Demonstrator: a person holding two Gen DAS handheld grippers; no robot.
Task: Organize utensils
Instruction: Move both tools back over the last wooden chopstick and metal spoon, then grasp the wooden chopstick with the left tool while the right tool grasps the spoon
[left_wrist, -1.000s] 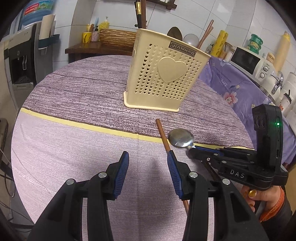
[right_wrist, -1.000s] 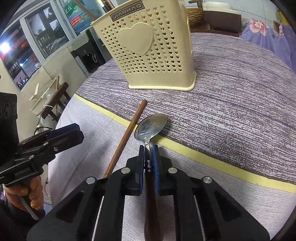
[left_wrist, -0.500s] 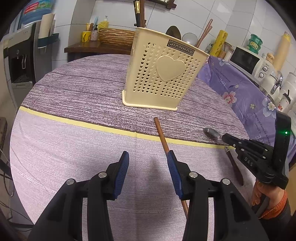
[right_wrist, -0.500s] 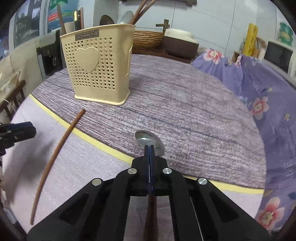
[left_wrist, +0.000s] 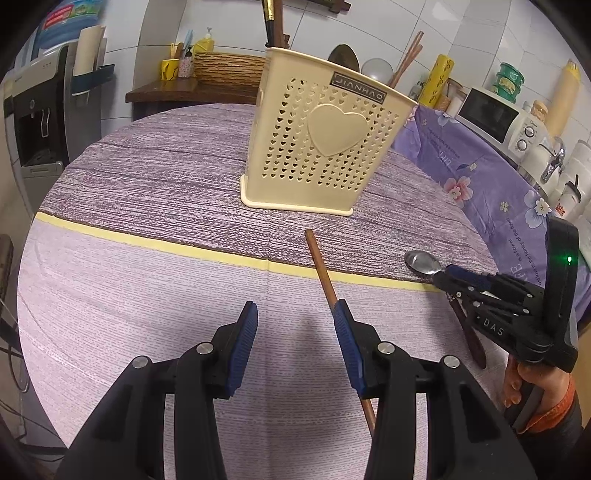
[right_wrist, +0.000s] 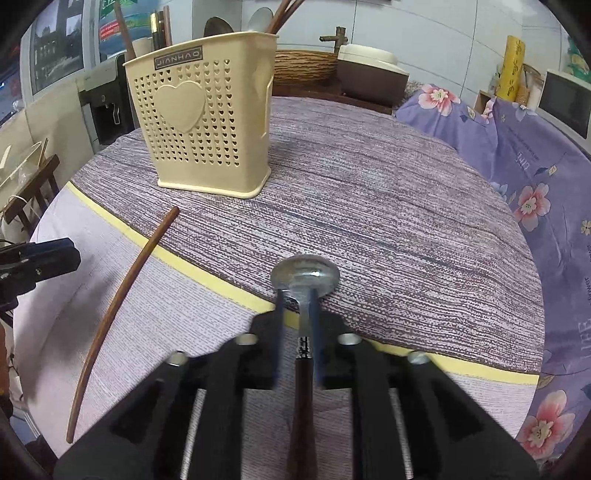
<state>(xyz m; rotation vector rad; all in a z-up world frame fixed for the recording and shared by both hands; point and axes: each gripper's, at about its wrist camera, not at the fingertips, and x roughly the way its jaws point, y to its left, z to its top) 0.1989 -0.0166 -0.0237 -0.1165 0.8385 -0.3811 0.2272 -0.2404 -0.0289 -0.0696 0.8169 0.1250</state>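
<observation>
A cream utensil holder (left_wrist: 321, 147) with heart holes stands on the round table and holds several utensils; it also shows in the right wrist view (right_wrist: 207, 125). A brown chopstick (left_wrist: 328, 284) lies on the cloth, its near part behind the right finger of my left gripper (left_wrist: 295, 317), which is open and empty. In the right wrist view the chopstick (right_wrist: 122, 295) lies at the left. My right gripper (right_wrist: 299, 299) straddles a metal spoon (right_wrist: 304, 277) with a dark wooden handle; its jaws stand slightly apart, blurred. The spoon (left_wrist: 423, 262) lies at the table's right.
The table carries a purple striped cloth with a yellow band (left_wrist: 147, 240). A floral purple cloth (right_wrist: 535, 177) covers the counter on the right, with a microwave (left_wrist: 495, 118) and jars. A water dispenser (left_wrist: 33, 122) stands at the left. A wicker basket (left_wrist: 225, 66) sits behind.
My right gripper carried the spoon from beside the chopstick to the table's right side. Its jaws, tight on the handle before, now stand slightly apart. The left gripper stayed open and nearly still.
</observation>
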